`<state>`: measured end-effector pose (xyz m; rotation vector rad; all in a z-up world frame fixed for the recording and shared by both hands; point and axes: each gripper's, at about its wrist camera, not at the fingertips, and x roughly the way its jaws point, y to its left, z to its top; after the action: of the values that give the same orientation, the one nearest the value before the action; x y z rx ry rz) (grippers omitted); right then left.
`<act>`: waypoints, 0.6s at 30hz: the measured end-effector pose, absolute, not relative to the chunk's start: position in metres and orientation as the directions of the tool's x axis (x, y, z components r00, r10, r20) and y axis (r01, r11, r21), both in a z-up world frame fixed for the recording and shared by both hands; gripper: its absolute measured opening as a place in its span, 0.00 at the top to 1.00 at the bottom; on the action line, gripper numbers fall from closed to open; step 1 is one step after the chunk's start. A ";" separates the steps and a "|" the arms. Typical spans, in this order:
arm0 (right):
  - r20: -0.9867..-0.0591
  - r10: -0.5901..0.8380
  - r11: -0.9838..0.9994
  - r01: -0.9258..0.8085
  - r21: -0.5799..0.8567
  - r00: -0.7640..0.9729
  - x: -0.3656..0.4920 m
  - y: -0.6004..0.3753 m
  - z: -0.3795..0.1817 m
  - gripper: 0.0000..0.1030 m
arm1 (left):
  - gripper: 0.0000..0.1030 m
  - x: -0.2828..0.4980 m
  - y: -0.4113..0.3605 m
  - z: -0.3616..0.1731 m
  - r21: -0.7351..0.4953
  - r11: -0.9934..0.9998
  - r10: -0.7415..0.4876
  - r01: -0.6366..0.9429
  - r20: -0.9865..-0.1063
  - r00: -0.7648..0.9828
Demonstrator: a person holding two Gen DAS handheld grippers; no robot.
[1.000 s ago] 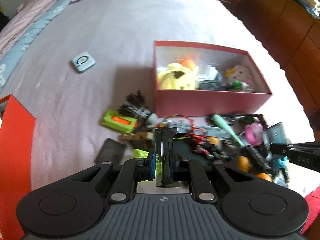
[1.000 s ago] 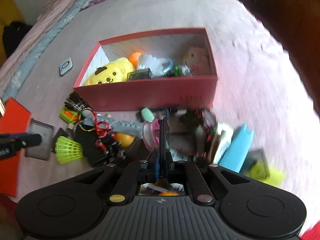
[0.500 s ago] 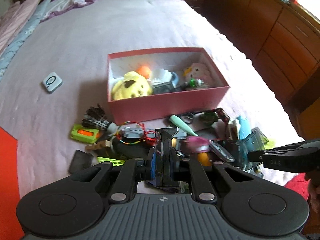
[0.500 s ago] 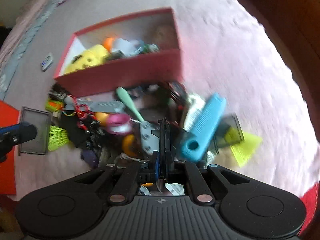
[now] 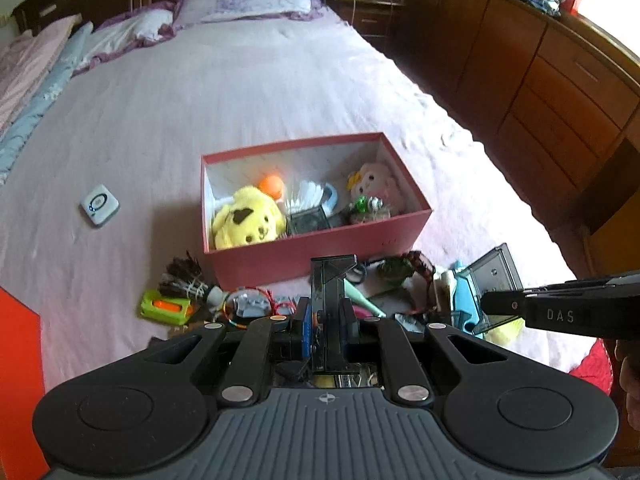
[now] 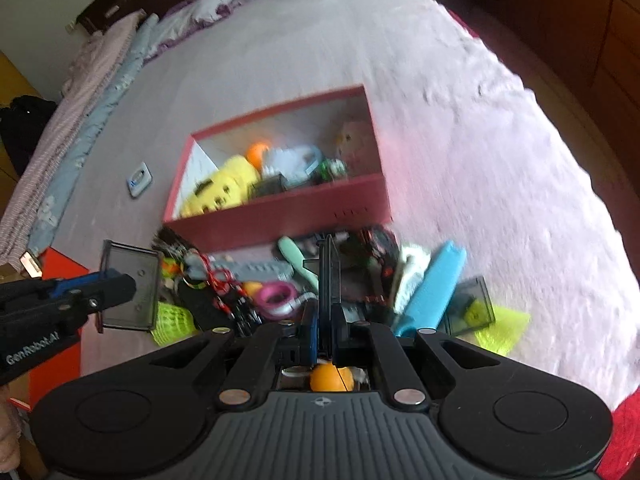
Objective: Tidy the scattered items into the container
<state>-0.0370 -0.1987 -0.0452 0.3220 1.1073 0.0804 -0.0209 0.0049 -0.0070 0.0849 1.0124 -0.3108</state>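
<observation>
Both grippers have risen since a second ago, so the pile looks smaller and farther below them, and more of the bed shows in both views.

The left gripper has its jaws pressed onto a dark see-through tray, seen edge-on from its own camera and broadside from the right wrist view. The right gripper is likewise clamped on a second dark tray, a thin upright sliver in its own view. Both trays hang clear of the clutter.

Directly under the grippers, along the near edge of the bed, lie the scattered items. They include:
- an orange ball
- a pink ring
- a mint handle
- a blue comb case
- a yellow-green shuttlecock
- a green toy
- a black-feathered shuttlecock

Just beyond the pile, about mid-bed, stands the red box. It holds a yellow plush at its left end, a pale plush at its right, and a white shuttlecock between them.

A small white device lies apart, left of the box. An orange-red board stands at the bed's left edge.
</observation>
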 end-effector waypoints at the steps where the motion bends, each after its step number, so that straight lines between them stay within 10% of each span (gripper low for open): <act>1: -0.861 0.225 0.950 0.093 0.298 0.457 -0.035 -0.199 -0.041 0.93 | 0.85 -0.019 0.004 -0.005 -0.075 0.953 -0.217 0.293 -0.845 0.490; 18: -0.826 0.269 0.943 0.037 0.330 0.496 -0.013 -0.190 -0.006 0.93 | 0.87 0.001 -0.001 0.017 -0.075 0.953 -0.223 0.292 -0.827 0.516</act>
<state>-0.0133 -0.1900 -0.0056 0.3241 1.0474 0.1433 0.0009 -0.0015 0.0171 0.0771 0.9813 -0.3097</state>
